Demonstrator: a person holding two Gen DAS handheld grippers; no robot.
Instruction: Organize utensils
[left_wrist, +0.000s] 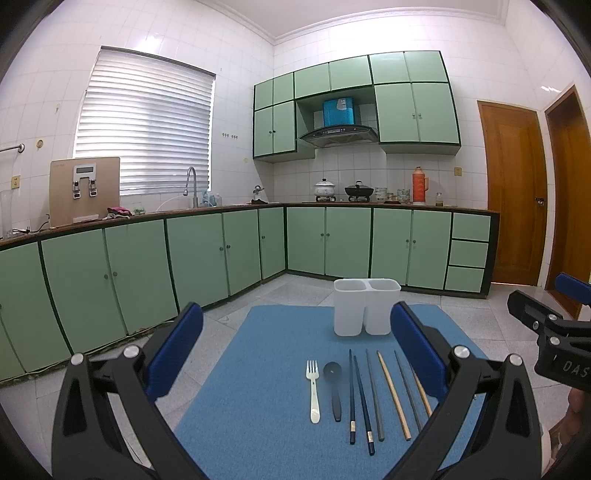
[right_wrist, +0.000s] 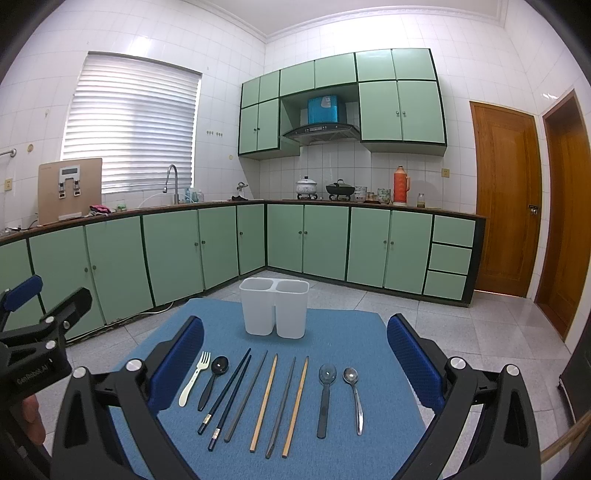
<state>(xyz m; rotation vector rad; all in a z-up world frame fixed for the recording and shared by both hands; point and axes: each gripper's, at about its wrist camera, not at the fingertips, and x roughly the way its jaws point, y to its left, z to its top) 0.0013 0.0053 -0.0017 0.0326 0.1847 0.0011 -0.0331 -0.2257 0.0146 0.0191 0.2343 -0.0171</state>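
Observation:
A blue mat (right_wrist: 343, 332) (left_wrist: 273, 332) carries a row of utensils. From left: a white fork (right_wrist: 194, 378) (left_wrist: 313, 391), a black spoon (right_wrist: 212, 384) (left_wrist: 333, 387), dark blue chopsticks (right_wrist: 225, 395) (left_wrist: 358, 398), grey chopsticks (right_wrist: 245, 397) and wooden chopsticks (right_wrist: 264, 402), a dark clear-bowled spoon (right_wrist: 324, 398), a metal spoon (right_wrist: 354, 395). Behind them stands a white two-compartment holder (right_wrist: 274, 308) (left_wrist: 366, 306), with nothing seen inside. My right gripper (right_wrist: 295, 363) hangs open above the row. My left gripper (left_wrist: 297, 356) is open too, over the left utensils.
Green cabinets (right_wrist: 177, 251) run along the back and left under a worktop with a sink tap (right_wrist: 170, 181), pots (right_wrist: 340, 190) and an orange flask (right_wrist: 400, 186). Wooden doors (right_wrist: 504, 199) stand at the right. Tiled floor (right_wrist: 461, 332) surrounds the mat.

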